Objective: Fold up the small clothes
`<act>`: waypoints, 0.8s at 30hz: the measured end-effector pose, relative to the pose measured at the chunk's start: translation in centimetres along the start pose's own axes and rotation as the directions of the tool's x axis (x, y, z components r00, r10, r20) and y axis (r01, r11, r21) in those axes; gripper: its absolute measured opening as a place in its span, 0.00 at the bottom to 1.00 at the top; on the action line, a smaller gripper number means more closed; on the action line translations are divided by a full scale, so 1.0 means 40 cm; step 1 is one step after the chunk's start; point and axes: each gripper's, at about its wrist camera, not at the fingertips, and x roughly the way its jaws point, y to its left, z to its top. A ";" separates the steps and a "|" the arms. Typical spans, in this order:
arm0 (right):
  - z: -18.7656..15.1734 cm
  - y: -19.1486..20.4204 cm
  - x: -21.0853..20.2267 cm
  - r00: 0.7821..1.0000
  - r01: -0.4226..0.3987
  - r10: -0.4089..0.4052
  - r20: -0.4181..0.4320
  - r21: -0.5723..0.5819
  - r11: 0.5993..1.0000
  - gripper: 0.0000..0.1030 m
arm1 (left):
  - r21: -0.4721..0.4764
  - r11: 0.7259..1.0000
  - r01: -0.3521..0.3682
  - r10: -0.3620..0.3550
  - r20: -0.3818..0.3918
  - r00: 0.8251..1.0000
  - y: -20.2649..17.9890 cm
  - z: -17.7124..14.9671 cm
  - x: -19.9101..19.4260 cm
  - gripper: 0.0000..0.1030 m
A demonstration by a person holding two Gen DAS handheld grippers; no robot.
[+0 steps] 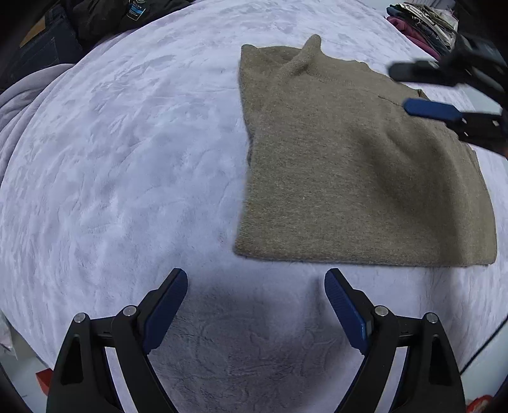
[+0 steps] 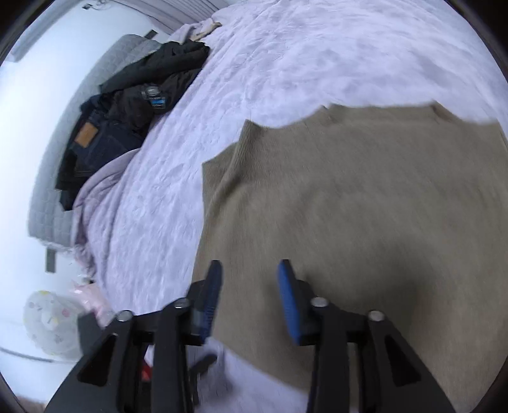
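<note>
1. Left gripper (image 1: pixel 255 279) points steeply down over the pale lilac bedcover (image 1: pixel 127 159); fingers spread wide, blue pads facing inward; nothing between them but bare cover; its shadow lies on the plush directly below.
2. Folded tan knit sweater (image 1: pixel 349 165) lies flat on the bedcover, just beyond the left gripper's tips and offset toward the right of that view; near hem straight, a collar or sleeve end poking up at the far edge.
3. Right gripper (image 1: pixel 409 87) enters the left wrist view from the upper right edge, held over the sweater's far right corner; fingers apart, one black and one blue-padded face visible; blurred.
4. In its own view, the right gripper (image 2: pixel 250 270) angles down above the sweater (image 2: pixel 365 206); pads partly apart, nothing between them; whether the tips touch the knit, cannot tell; picture smeared by motion.
5. Dark clothes (image 2: pixel 127 104), including jeans with a tan patch, heaped at the bed's far left edge by a grey quilted headboard (image 2: pixel 54 178).
6. Pile of folded clothes (image 1: pixel 422 25) sits at the far right of the bed in the left wrist view.
</note>
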 end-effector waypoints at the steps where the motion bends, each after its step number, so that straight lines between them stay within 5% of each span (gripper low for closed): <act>1: 0.028 0.022 0.023 1.000 0.001 -0.001 0.006 0.001 1.000 0.50 | -0.007 1.000 0.005 -0.005 0.006 1.000 0.016 0.001 -0.003 0.86; 6: 0.153 0.098 0.149 0.994 0.102 -0.102 0.038 -0.001 0.995 0.49 | -0.040 0.999 0.018 -0.017 0.022 1.000 0.069 -0.005 -0.007 0.86; 8: 0.186 0.099 0.199 0.991 0.126 -0.127 0.037 0.027 0.992 0.25 | -0.042 0.999 0.023 -0.023 0.010 1.000 0.090 -0.010 -0.002 0.86; 10: 0.204 0.086 0.235 0.991 0.125 -0.128 0.026 0.072 0.989 0.13 | -0.052 0.998 0.032 -0.032 -0.001 0.999 0.107 -0.008 0.010 0.86; 13: 0.210 0.088 0.275 0.993 0.119 -0.121 0.009 0.089 0.989 0.13 | -0.059 0.997 0.043 -0.044 -0.014 0.999 0.129 -0.015 0.026 0.86; 17: 0.204 0.161 0.328 0.995 0.054 -0.059 -0.075 -0.071 0.996 0.13 | -0.061 0.997 0.054 -0.055 -0.027 0.998 0.136 -0.009 0.038 0.86; 21: 0.183 0.207 0.277 0.996 0.073 -0.078 -0.035 -0.137 0.988 0.14 | -0.063 0.996 0.066 -0.068 -0.035 0.997 0.136 0.013 0.044 0.86; 24: 0.162 0.199 0.214 0.998 0.056 -0.058 -0.012 -0.129 0.990 0.27 | -0.053 0.996 0.066 -0.069 -0.042 0.997 0.124 0.038 0.059 0.86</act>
